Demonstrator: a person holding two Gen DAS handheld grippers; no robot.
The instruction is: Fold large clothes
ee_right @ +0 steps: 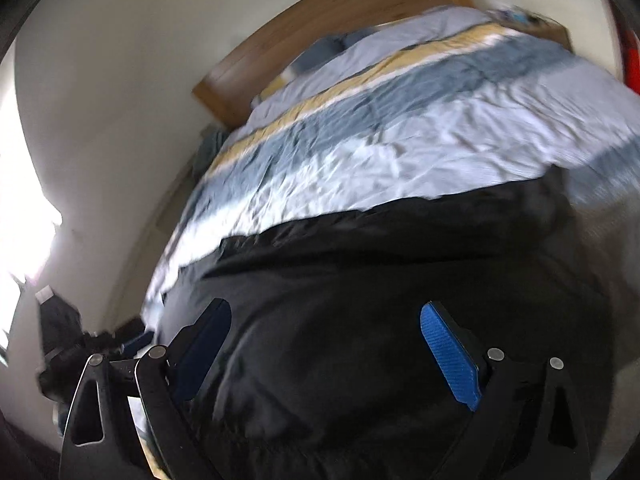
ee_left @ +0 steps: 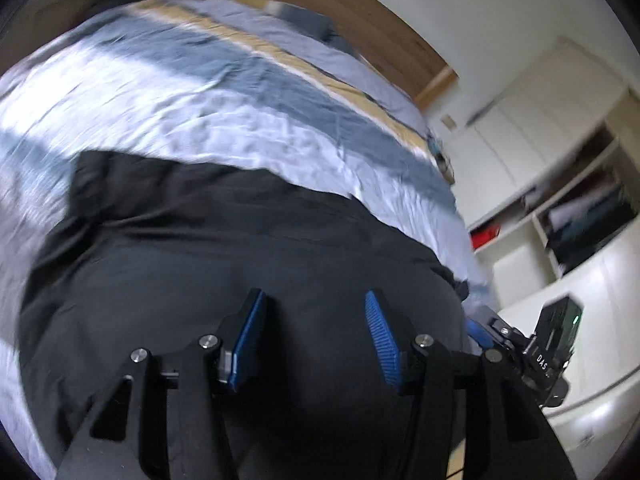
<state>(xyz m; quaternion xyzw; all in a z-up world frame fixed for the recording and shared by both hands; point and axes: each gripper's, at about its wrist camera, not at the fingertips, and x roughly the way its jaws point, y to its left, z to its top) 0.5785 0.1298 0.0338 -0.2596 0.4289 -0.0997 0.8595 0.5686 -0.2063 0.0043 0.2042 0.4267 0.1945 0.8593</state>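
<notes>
A large black garment (ee_left: 240, 248) lies spread flat on the near part of the bed, its far edge running straight across the striped duvet. My left gripper (ee_left: 315, 298) hovers above it, open, with nothing between the blue pads (ee_left: 380, 332). The other gripper's body (ee_left: 556, 344) shows at the right edge of the left wrist view. In the right wrist view the same black garment (ee_right: 380, 272) fills the lower half. My right gripper (ee_right: 326, 306) stands wide open over it, empty, apart from the cloth.
The bed carries a duvet (ee_left: 200, 96) striped in white, blue-grey and yellow, with a wooden headboard (ee_left: 320, 4) behind. White wardrobe shelves (ee_left: 580, 220) with folded clothes and a red item (ee_left: 486, 236) stand on the right. A bright window (ee_right: 24, 200) lights the left wall.
</notes>
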